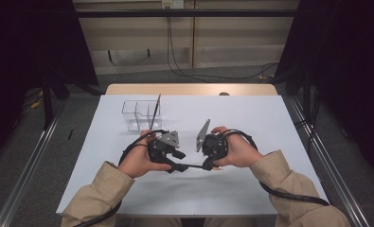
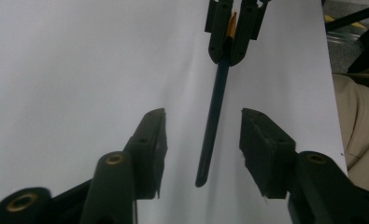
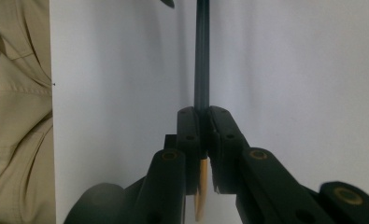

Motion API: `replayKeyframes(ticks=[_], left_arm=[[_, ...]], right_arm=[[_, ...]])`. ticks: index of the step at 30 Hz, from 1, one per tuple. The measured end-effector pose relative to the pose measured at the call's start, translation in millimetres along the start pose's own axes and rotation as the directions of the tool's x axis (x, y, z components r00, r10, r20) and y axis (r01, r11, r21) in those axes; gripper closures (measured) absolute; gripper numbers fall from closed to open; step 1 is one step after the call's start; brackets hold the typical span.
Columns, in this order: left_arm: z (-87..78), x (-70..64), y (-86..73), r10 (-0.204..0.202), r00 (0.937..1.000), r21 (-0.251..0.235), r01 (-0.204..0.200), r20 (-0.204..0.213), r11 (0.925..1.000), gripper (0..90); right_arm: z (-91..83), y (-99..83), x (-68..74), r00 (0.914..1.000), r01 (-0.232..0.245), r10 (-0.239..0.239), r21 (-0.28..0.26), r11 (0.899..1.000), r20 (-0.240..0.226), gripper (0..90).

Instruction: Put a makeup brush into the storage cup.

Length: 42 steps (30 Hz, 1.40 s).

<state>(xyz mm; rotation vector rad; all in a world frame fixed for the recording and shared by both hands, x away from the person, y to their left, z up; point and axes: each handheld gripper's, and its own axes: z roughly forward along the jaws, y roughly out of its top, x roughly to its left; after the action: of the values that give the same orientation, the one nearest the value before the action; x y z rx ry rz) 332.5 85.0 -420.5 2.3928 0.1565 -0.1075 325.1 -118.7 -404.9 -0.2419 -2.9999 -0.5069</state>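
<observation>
Right then, the right gripper [image 1: 207,165] was closed tight on a dark blue pencil [image 2: 213,116], pinching it near its yellow end. In the right gripper view, the pencil [image 3: 202,56] ran straight up toward 12 o'clock from between the two black jaws, and a bit of yellow wood poked out below them. The left gripper [image 1: 174,166] was wide open and held nothing. In the left gripper view, the pencil's dark tip lay in the gap between the open jaws without touching either one, and the right gripper [image 2: 230,35] showed at 12 o'clock, squeezing the far end. From the high view, the pencil [image 1: 192,166] lay flat and low between the two grippers, just over the white bench [image 1: 251,118], near the middle. Both hands were close together, at about 6 o'clock on the bench. A clear box [image 1: 138,116] with little walls inside stood farther back at 11 o'clock, with a thin dark stick [image 1: 155,109] leaning in it.
</observation>
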Motion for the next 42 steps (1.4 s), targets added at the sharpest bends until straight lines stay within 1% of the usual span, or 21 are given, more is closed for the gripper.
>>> replayKeyframes(ticks=[2,5,6,7,11,17,19,21,22,23,24,26,27,28,30,32,33,37,38,39,42], left_arm=[[2.4,-0.4,1.2,0.011,0.9999,0.017,-0.011,0.001,0.9998,56.5],[4.8,-1.2,3.0,0.024,0.9997,0.025,-0.024,-0.006,0.9994,63.5],[5.3,-1.6,3.8,0.029,0.9996,0.027,-0.029,-0.006,0.9992,66.1],[5.8,-2.1,4.5,0.03,0.9995,0.027,-0.03,-0.004,0.9992,68.9],[7.4,-2.6,6.9,0.046,0.9989,0.045,-0.046,0.008,0.9979,78.0],[12.4,-3.2,5.3,0.045,0.999,0.082,-0.045,0.008,0.9956,80.9],[13.6,-3.0,5.1,0.044,0.9989,0.085,-0.045,0.014,0.9954,81.0],[15.7,-3.2,5.4,0.045,0.9988,0.077,-0.046,0.02,0.996,80.2],[16.9,-3.6,6.5,0.051,0.9983,0.084,-0.053,0.027,0.995,79.5],[18.5,-4.8,7.7,0.057,0.998,0.09,-0.059,0.028,0.9942,79.4],[19.9,-5.7,9.3,0.062,0.9975,0.095,-0.065,0.034,0.9934,79.4],[22.4,-6.4,11.5,0.073,0.9969,0.109,-0.076,0.028,0.9912,81.8],[23.3,-6.4,11.7,0.076,0.9968,0.115,-0.079,0.025,0.9902,82.1],[23.6,-6.2,11.7,0.072,0.9968,0.121,-0.076,0.035,0.9898,82.4],[24.3,-6.4,10.7,0.068,0.9971,0.109,-0.072,0.033,0.9915,82.8],[23.8,-6.8,10.4,0.07,0.9967,0.107,-0.074,0.04,0.9915,83.5],[23.6,-7.3,10.3,0.068,0.9969,0.107,-0.072,0.039,0.9916,84.0],[22.8,-7.9,11.6,0.067,0.997,0.118,-0.071,0.039,0.9905,84.7],[22.1,-7.2,12.1,0.065,0.9966,0.124,-0.071,0.051,0.9897,84.7],[22.1,-7.5,12.0,0.065,0.997,0.121,-0.069,0.042,0.9902,84.8],[21.6,-7.5,11.2,0.06,0.9974,0.113,-0.064,0.038,0.9916,84.8]], right_arm=[[0.0,0.6,0.2,1.0,-0.001,0.001,-0.002,1.0,0.0,83.9],[-0.6,1.3,0.6,1.0,-0.004,0.004,-0.004,1.0,-0.001,83.9],[-0.8,1.6,0.9,1.0,-0.009,0.009,0.0,1.0,-0.002,84.0],[-0.4,1.7,0.4,1.0,-0.001,0.001,-0.005,1.0,-0.003,83.9],[-1.7,2.3,-0.3,1.0,0.001,-0.001,-0.021,1.0,-0.001,83.9],[-6.6,2.5,0.1,1.0,0.002,-0.002,-0.042,0.999,0.0,83.9],[-8.1,2.7,0.2,1.0,0.005,-0.005,-0.041,0.999,-0.002,83.9],[-8.7,3.1,0.3,1.0,0.01,-0.01,-0.053,0.999,-0.002,83.9],[-9.5,3.7,0.7,1.0,0.006,-0.007,-0.055,0.998,-0.005,83.9],[-10.0,4.5,0.6,0.9998,0.014,-0.015,-0.063,0.998,-0.012,83.9],[-10.5,5.8,1.4,0.9998,0.013,-0.014,-0.062,0.998,-0.016,83.9],[-10.2,8.2,2.7,0.9996,0.019,-0.02,-0.055,0.998,-0.017,83.9],[-9.4,9.2,3.1,0.9996,0.026,-0.027,-0.043,0.999,-0.01,83.8],[-8.8,9.5,3.1,0.9996,0.029,-0.03,-0.038,0.999,-0.003,83.8],[-8.1,8.9,3.2,0.9996,0.026,-0.026,-0.041,0.999,-0.008,83.8],[-8.5,7.0,3.0,0.9997,0.023,-0.024,-0.051,0.998,-0.009,83.4],[-8.0,6.1,2.0,0.9995,0.03,-0.031,-0.065,0.997,-0.002,82.8],[-7.9,3.7,0.9,1.0,0.009,-0.009,-0.08,0.997,-0.004,81.4],[-7.8,3.3,1.0,1.0,0.0,0.0,-0.087,0.996,-0.003,81.1],[-7.8,2.7,0.7,1.0,-0.004,0.003,-0.091,0.996,-0.007,80.5],[-8.8,-0.1,-0.3,0.9996,-0.026,0.026,-0.111,0.993,0.003,75.6]])
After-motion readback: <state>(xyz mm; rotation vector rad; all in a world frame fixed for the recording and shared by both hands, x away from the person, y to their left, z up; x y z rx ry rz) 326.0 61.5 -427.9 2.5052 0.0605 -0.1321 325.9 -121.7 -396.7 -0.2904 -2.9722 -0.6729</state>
